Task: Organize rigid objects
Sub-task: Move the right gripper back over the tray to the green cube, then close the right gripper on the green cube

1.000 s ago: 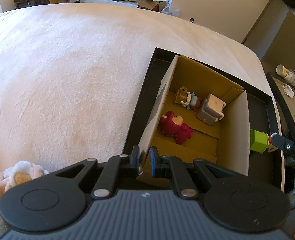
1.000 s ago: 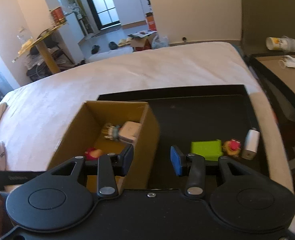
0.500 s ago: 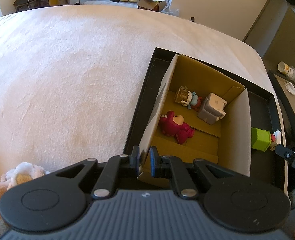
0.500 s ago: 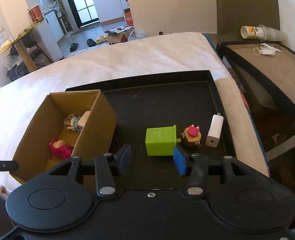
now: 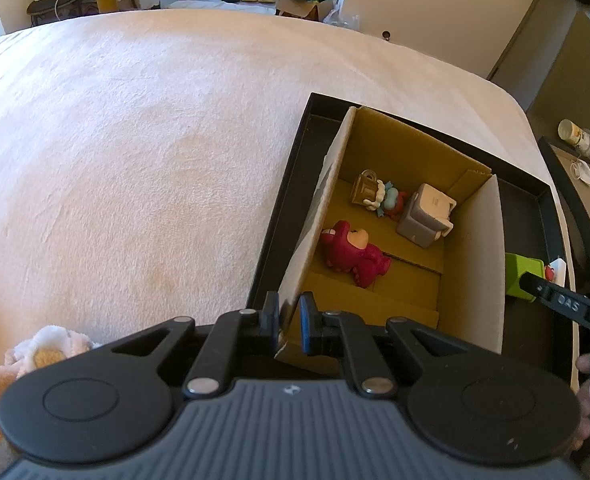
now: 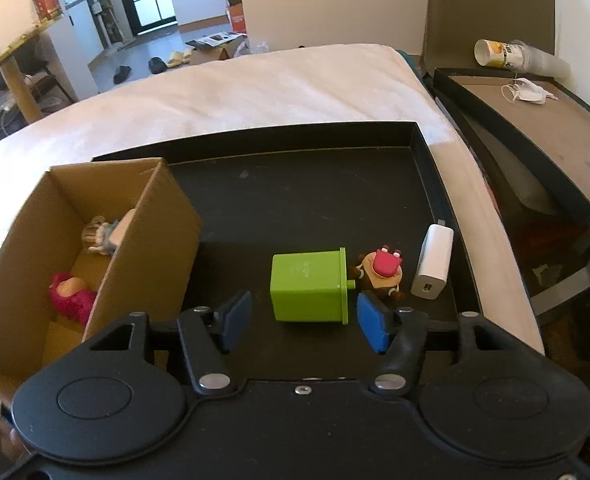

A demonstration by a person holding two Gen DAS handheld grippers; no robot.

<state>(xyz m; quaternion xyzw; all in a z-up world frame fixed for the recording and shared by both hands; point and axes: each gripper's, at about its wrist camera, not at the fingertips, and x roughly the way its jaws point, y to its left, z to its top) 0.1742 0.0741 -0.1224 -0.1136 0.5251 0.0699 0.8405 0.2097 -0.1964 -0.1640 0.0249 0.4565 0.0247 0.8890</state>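
My right gripper (image 6: 303, 322) swung off box (image 6: 151, 216) over to tray (image 6: 295, 200), jaws spread wider, now bracketing green cube (image 6: 309, 286) from near side, no contact yet. Means cube is likely next for boxing. Beside cube: small figure (image 6: 381, 270), white charger (image 6: 433, 262). My left gripper (image 5: 289, 320) still clamped on box wall, steadying it. Right held low, angled down.

Right gripper (image 6: 303, 322): you have swung it away from the cardboard box (image 6: 151, 216) rim and over to the green block (image 6: 309, 286), which now sits centred ahead of its fingers. Jaw gap: wider than a second ago. In the left wrist view, its finger now crosses in front of the green block (image 5: 523, 271).
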